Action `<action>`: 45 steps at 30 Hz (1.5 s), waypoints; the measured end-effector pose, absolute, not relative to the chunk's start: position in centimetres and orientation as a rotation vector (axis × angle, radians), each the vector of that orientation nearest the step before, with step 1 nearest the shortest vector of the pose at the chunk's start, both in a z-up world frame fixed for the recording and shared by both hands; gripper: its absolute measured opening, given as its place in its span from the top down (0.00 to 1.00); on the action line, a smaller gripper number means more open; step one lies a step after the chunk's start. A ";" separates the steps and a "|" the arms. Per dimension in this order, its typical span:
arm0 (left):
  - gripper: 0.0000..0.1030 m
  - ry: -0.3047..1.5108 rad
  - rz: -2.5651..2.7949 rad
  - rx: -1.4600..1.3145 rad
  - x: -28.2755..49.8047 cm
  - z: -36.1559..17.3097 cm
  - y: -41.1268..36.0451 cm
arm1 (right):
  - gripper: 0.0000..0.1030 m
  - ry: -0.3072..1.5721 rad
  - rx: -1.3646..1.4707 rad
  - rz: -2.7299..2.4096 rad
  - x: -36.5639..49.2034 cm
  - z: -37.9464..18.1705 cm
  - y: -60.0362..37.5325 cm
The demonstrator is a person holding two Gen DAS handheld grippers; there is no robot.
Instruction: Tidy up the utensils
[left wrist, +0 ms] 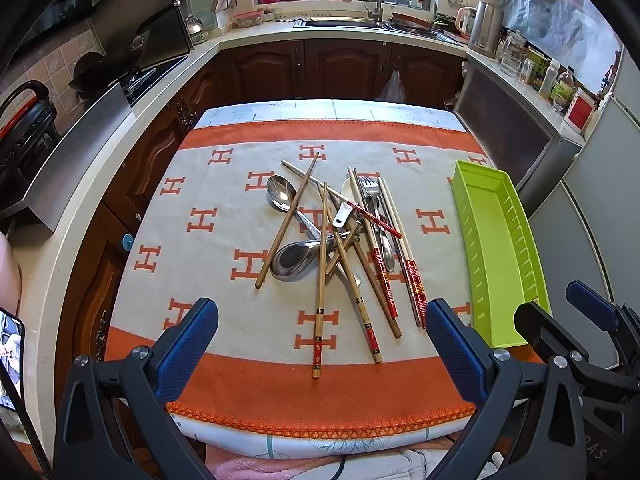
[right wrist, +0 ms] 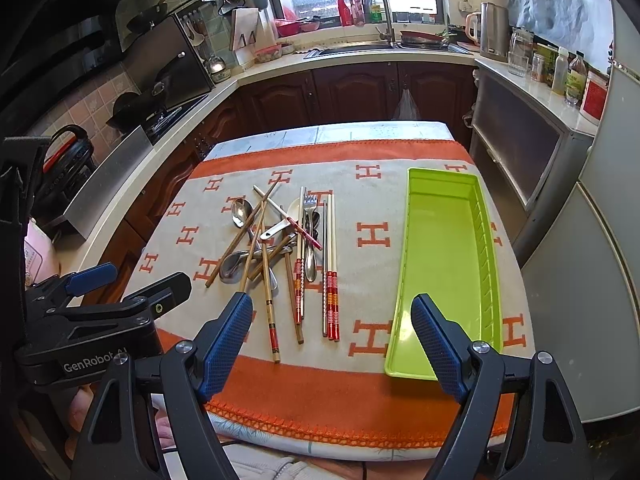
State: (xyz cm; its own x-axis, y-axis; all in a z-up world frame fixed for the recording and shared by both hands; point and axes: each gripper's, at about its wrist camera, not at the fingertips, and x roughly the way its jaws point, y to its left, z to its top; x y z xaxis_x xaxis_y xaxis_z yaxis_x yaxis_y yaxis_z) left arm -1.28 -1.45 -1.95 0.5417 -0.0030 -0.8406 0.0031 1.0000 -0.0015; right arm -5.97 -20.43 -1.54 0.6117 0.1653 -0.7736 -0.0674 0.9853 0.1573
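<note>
A heap of utensils lies on the orange and cream cloth: wooden chopsticks [left wrist: 320,276], red-ended chopsticks [left wrist: 412,276], metal spoons [left wrist: 294,258], a fork [left wrist: 370,196] and a white spoon [left wrist: 345,212]. The heap also shows in the right wrist view [right wrist: 280,248]. An empty green tray [left wrist: 496,248] [right wrist: 444,264] lies to its right. My left gripper [left wrist: 322,354] is open and empty, above the cloth's near edge. My right gripper [right wrist: 332,344] is open and empty, near the tray's front end. It shows at the right in the left wrist view [left wrist: 592,312].
The cloth covers a small table [left wrist: 328,108] in a kitchen. Dark wood cabinets [left wrist: 344,68] and a sink counter [left wrist: 340,24] stand behind. A stove [left wrist: 140,76] is on the left. A grey fridge [right wrist: 600,280] stands close on the right.
</note>
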 end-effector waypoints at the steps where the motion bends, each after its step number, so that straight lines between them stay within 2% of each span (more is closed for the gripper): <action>1: 0.01 1.000 -0.003 0.000 -1.3 -2.0 -1.4 | 0.19 0.905 0.117 0.135 -5.9 -1.6 -20.4; 30: 0.01 1.020 0.026 0.017 0.5 -2.3 0.0 | 0.20 0.917 0.120 0.128 -5.0 -2.2 -20.6; 39: 0.01 0.951 0.053 0.017 2.5 0.5 3.3 | 0.20 0.893 0.074 0.131 -2.8 -0.1 -20.0; 45: 0.01 0.927 0.059 0.040 4.8 2.2 4.8 | 0.25 0.882 0.070 0.181 -0.2 2.0 -18.8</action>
State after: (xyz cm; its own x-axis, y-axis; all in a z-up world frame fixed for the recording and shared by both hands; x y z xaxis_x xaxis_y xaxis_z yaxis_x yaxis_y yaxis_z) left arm 4.78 4.83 2.18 0.5985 0.0676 -0.7982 -0.0333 0.9977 0.0595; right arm -0.24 -18.78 2.00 0.6216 0.1857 -0.7610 -0.1284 0.9825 0.1349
